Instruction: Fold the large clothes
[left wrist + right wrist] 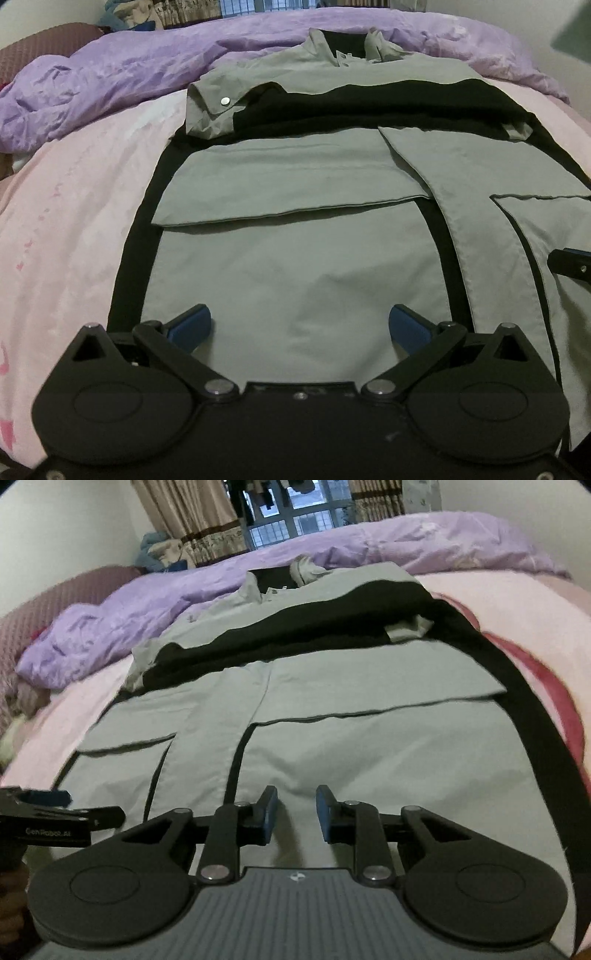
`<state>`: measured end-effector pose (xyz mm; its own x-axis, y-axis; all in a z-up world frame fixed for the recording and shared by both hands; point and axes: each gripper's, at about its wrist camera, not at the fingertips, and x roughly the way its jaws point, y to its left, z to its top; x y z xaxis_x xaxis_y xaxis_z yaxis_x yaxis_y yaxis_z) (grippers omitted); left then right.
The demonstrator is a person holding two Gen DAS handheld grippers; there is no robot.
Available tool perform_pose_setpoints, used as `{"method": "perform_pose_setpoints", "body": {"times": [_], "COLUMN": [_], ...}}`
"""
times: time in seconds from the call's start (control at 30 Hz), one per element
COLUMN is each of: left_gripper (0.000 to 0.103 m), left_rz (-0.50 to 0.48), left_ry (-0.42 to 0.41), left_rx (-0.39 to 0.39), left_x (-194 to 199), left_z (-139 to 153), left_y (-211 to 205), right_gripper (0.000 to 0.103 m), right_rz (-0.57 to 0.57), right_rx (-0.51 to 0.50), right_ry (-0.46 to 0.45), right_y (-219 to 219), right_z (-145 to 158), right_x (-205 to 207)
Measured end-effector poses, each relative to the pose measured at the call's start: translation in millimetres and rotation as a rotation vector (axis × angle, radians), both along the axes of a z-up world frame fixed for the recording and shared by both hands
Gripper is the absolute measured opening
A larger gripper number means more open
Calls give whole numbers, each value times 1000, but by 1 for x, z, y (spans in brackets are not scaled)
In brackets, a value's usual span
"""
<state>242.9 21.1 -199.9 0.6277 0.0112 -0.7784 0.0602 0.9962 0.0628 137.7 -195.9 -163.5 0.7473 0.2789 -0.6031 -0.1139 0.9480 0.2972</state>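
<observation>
**Asker:** Both grippers first — what are they doing?

**Watcher:** Left gripper [299, 328] has its jaws spread wide over the near hem of the jacket [295, 229], nothing pinched between them. Right gripper [295, 814] stands narrower, its pads apart with only a low ridge of cloth showing in the gap; I see no pinch there either.

**Asker:** And the jacket itself?

**Watcher:** It lies flat, front up, on the pink bedspread [74, 221], collar [343, 48] at the far end against the purple duvet [129, 70].

**Asker:** How much folding looks done?

**Watcher:** I judge the sleeves are in already: a dark sleeve band [369, 107] runs across the chest from side to side, and the cuff with its snap button [224, 100] sits at the far left. The pocket flap [288, 181] lies smooth.

**Asker:** What remains?

**Watcher:** Likely the lengthwise fold, near hem carried toward the collar. Neither tool has hold of the hem yet.
</observation>
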Motion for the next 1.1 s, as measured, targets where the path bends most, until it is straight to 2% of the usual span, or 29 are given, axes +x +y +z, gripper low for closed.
{"method": "perform_pose_setpoints", "body": {"times": [0.27,0.37,0.47,0.53,0.6,0.67,0.7,0.77,0.8,0.9,1.0,1.07,1.1], "left_gripper": [103,103,103,103,103,103,103,103,103,103,103,103,103], "left_rz": [-18,-5,28,86,121,144,142,136,129,101,52,37,36], "left_ry": [6,-17,-6,1,-4,-13,-17,-15,-11,2,9,6,12], "left_rx": [22,70,66,55,44,42,27,-6,-14,-17,-7,17,3], "left_x": [2,-6,-12,-13,-16,-21,-25,-31,-33,-37,-39,-41,-43], "left_z": [4,7,5,6,9,14,17,20,19,13,7,5,6], "left_y": [6,22,48,67,83,96,101,107,108,100,86,87,92], "right_gripper": [30,30,30,30,30,37,41,62,66,67,62,62,62], "right_rz": [-24,-96,-200,-240,-258,-273,-271,-267,-272,-253,-175,-115,-99], "right_rx": [130,87,26,57,128,92,39,-41,-57,-24,8,-6,-30], "right_ry": [37,39,41,40,49,47,32,-11,-27,-44,-64,-66,-65], "right_y": [-32,-47,-69,-86,-98,-94,-86,-73,-71,-69,-55,-40,-33], "right_z": [-6,-4,-5,-8,-9,-4,1,8,11,15,18,21,21], "right_x": [-12,-24,-41,-48,-49,-51,-52,-58,-59,-58,-54,-51,-50]}}
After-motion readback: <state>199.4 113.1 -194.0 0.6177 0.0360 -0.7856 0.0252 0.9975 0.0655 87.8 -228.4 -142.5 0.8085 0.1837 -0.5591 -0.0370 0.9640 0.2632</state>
